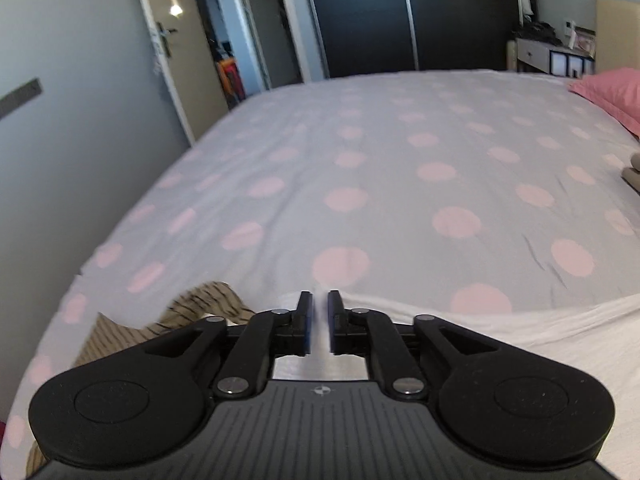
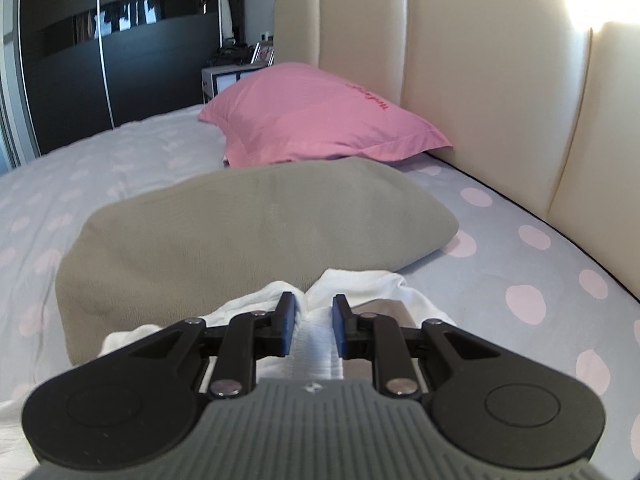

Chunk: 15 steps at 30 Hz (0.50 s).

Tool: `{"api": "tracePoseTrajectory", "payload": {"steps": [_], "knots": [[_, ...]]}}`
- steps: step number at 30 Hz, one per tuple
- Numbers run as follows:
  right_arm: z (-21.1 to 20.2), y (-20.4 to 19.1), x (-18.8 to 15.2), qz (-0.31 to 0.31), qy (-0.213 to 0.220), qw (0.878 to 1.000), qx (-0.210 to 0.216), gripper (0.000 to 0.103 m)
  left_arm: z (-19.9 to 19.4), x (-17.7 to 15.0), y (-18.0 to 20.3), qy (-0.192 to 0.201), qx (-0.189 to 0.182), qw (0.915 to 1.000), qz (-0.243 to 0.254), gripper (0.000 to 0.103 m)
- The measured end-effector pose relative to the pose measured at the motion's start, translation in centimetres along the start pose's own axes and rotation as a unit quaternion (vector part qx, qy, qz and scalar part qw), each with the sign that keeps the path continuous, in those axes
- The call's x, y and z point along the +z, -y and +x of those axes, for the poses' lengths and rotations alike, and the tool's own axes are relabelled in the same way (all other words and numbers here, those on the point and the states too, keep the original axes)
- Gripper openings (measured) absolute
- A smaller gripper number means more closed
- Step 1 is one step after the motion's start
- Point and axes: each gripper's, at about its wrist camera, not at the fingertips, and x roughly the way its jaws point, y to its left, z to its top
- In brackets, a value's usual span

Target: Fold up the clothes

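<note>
A white garment (image 1: 520, 332) lies on the polka-dot bed sheet (image 1: 380, 168) under and to the right of my left gripper (image 1: 319, 300). The left jaws stand close together with a narrow gap over the white cloth; a grip is not clear. In the right wrist view the white garment (image 2: 360, 284) bunches between the fingers of my right gripper (image 2: 314, 304), whose jaws are pressed on a ribbed band of it. A folded khaki garment (image 2: 248, 232) lies just beyond.
A tan striped garment (image 1: 192, 312) lies left of the left gripper near the bed's edge. A pink pillow (image 2: 316, 116) rests against the cream headboard (image 2: 480, 80). Dark wardrobe doors (image 1: 368, 20) and an open door (image 1: 176, 60) stand past the bed.
</note>
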Motion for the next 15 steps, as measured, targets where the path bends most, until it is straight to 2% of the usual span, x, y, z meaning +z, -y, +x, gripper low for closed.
{"api": "tracePoseTrajectory", "payload": {"steps": [1, 3, 6, 7, 15], "knots": [[0.2, -0.1, -0.1, -0.004, -0.004, 1.0, 0.001, 0.023, 0.0, 0.0, -0.1, 0.001, -0.002, 1.0, 0.0, 0.017], [0.6, -0.2, -0.2, -0.008, -0.015, 1.0, 0.002, 0.025, 0.0, -0.7, -1.0, -0.014, 0.0, 0.9999, -0.009, 0.028], [0.7, 0.0, -0.4, -0.004, -0.026, 1.0, 0.006, 0.032, 0.0, -1.8, -2.6, -0.043, 0.004, 0.9988, -0.026, 0.039], [0.6, 0.2, -0.5, -0.002, -0.027, 1.0, 0.007, 0.037, 0.0, -2.2, -3.1, -0.052, 0.006, 0.9981, -0.031, 0.04], [-1.0, 1.3, -0.7, -0.005, -0.028, 1.0, 0.01, 0.048, 0.0, -5.5, -7.3, -0.131, 0.014, 0.9886, -0.072, 0.04]]}}
